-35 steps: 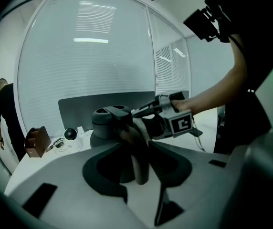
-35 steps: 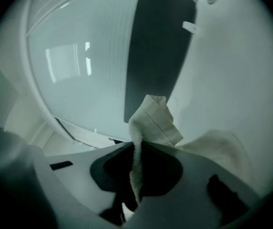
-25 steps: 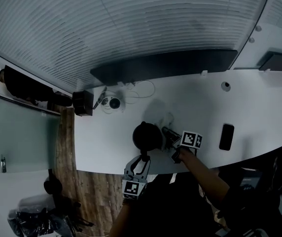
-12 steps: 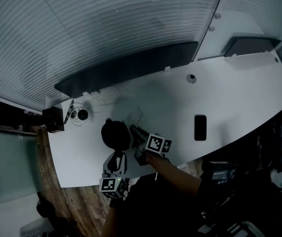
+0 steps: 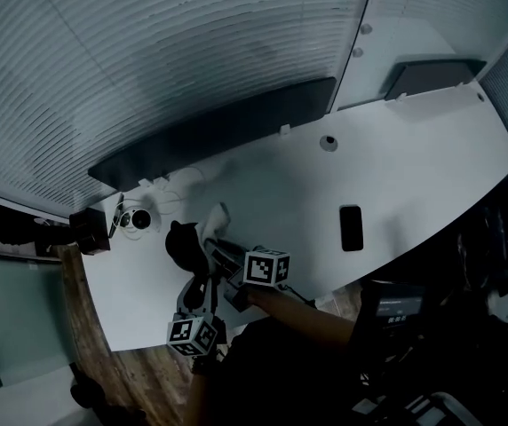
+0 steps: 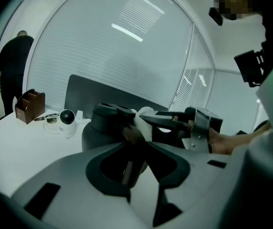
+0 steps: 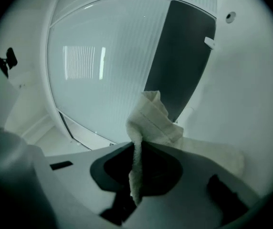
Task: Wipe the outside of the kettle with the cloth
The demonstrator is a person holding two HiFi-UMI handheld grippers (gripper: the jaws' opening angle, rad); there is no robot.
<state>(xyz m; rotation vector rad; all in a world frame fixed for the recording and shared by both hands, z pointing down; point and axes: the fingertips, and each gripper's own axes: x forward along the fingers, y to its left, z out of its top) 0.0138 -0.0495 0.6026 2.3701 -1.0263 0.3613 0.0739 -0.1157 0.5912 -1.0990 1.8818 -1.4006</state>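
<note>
— Well, your left tool (image 6: 137, 140) is clamped on the black kettle (image 5: 181, 245) by its handle, on the near side. Its jaws have just been closing a touch, and the handle sits between them.

— Right, and your kettle sits on the white desk (image 5: 414, 176), towards its left end and close to the near edge.

— Your right tool (image 7: 137, 144) comes in from the right of the kettle and is pinched tight on the white cloth (image 7: 151, 116). One strip hangs down between the jaws, and the rest bunches up past the tips.

— Seen from your left tool, that bunch lies against the top of the kettle, where the handle begins. How hard it presses you cannot tell.

— Your hand (image 6: 222, 143) shows behind the right tool in that same view.

— Left of the kettle and a little farther off you have a small round camera (image 5: 138, 220) with loose cable beside it. A brown box (image 6: 30, 105) stands just past it, at the left end of the desk.

— To your right a dark phone (image 5: 350, 227) lies flat, well apart from the kettle. Beyond it there is a round hole (image 5: 329, 143) in the desk.

— Along the far edge runs a dark panel (image 5: 218, 127), with ribbed glass behind it. A person (image 6: 12, 70) in dark clothes stands beyond the left end of the desk.
</note>
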